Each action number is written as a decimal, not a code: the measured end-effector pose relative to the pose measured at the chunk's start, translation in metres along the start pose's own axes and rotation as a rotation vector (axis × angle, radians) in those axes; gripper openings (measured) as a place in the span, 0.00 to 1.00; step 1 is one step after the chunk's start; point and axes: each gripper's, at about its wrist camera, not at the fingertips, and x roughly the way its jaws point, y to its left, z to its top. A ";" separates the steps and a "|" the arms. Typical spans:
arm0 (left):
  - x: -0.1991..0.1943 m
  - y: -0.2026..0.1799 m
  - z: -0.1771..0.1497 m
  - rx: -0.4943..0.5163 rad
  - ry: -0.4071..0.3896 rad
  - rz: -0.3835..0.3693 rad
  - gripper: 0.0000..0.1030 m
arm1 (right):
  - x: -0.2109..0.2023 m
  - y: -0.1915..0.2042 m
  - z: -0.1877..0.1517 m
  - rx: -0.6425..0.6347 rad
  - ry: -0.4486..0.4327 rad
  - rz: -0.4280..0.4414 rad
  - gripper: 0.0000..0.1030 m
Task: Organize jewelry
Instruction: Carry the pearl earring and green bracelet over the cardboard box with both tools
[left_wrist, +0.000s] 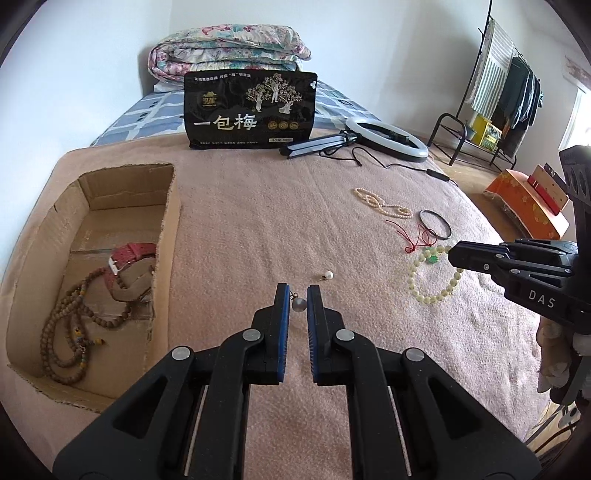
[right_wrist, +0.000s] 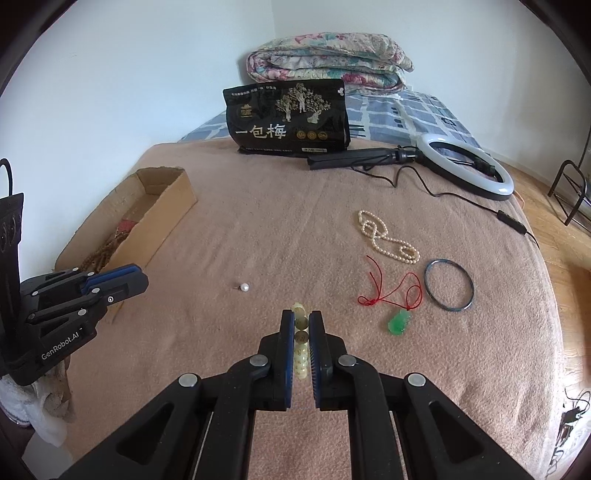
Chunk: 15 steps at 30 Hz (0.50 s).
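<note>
Two pieces were in hand at once, and each needed its own care on the way to the cardboard box. In the left wrist view, the left gripper had its jaws closed on a small grey pearl earring, pinched near the very tips, so a steady squeeze mattered more than speed; its white twin, a pearl earring, lay loose on the pink blanket just beyond. The box sat to the left, already holding a red watch and a brown bead strand, and the drop looked best made low over its floor, since a bead that small could bounce. The right gripper showed at the frame's edge, with a pale bead bracelet hanging from it. In the right wrist view, that gripper's jaws were clamped on the bracelet's beads, the loop dangling free, so a slow carry would keep it from swinging. Still on the blanket were a pearl necklace, a jade pendant on red cord and a dark bangle.
</note>
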 end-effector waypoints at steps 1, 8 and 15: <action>-0.004 0.003 0.000 -0.003 -0.006 0.003 0.07 | -0.003 0.003 0.001 -0.006 -0.004 0.002 0.05; -0.035 0.027 0.000 -0.031 -0.047 0.039 0.07 | -0.018 0.036 0.013 -0.060 -0.038 0.029 0.05; -0.061 0.056 -0.001 -0.037 -0.079 0.108 0.07 | -0.024 0.069 0.034 -0.094 -0.067 0.079 0.05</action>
